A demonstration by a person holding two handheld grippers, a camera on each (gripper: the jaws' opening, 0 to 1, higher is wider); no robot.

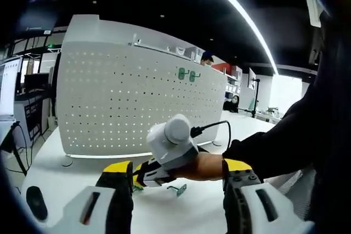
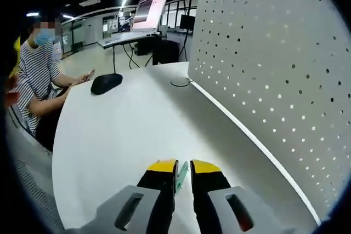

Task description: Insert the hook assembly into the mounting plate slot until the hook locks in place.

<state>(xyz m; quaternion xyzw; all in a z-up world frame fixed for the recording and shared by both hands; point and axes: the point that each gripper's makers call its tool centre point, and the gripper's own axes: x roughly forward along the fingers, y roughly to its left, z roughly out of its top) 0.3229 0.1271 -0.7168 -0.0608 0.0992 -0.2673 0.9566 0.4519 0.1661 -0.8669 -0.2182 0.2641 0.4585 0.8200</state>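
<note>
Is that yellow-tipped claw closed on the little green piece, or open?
Closed. In the right gripper view, the right gripper has its yellow-tipped jaws nearly together, pinching the small green hook just above the white table.

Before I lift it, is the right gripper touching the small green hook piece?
Touching: in the right gripper view the yellow-tipped jaws of the right gripper pinch the small green hook piece between them.

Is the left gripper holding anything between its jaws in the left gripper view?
No. The left gripper is open, its jaws wide apart with nothing between them except the right gripper beyond, on the table.
</note>
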